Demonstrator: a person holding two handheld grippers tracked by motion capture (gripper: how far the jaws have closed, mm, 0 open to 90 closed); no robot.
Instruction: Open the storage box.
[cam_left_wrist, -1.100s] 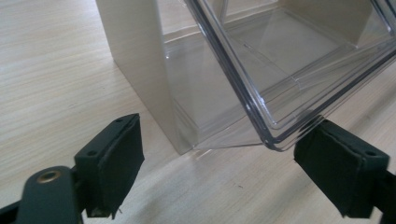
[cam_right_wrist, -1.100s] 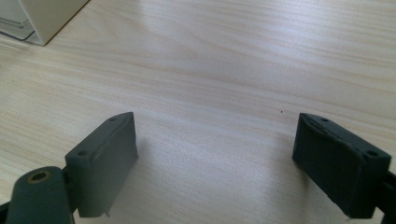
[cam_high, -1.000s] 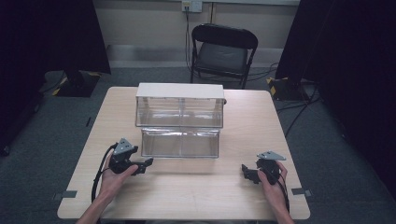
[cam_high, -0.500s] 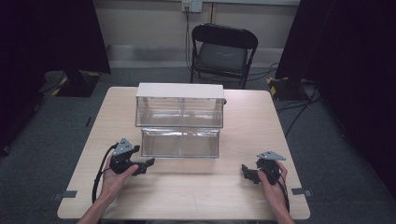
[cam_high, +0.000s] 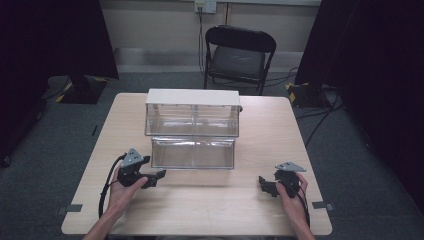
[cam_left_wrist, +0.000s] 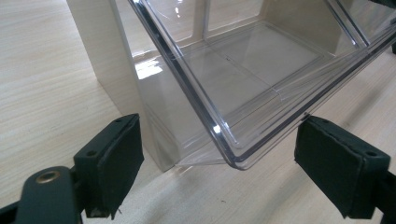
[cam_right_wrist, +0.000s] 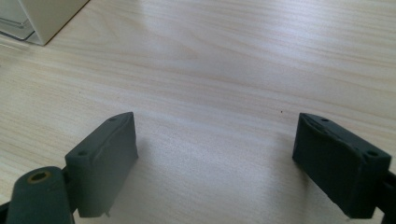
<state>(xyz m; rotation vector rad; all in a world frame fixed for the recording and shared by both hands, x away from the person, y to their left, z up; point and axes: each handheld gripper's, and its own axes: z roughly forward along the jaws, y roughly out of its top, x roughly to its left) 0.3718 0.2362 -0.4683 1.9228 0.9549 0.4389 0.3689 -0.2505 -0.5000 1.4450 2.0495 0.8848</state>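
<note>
Now the left gripper has its fingers spread wide, holding nothing, just short of the near corner of the clear plastic drawer, pulled out of its cream-sided organizer. Empty, glossy, no label readable. Well off to the side, the right gripper gapes open and empty over the bare worktop.

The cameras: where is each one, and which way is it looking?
High view: sits above the person's side, looks forward and down on the table; shows both forearms, the left hand-held gripper and right hand-held gripper.
Left gripper view: rides the left hand-held gripper, looks between its open jaws at the clear drawer.
Right gripper view: rides the right hand-held gripper, looks between its open jaws at bare tabletop.
High and left gripper views share the clear drawer.
</note>
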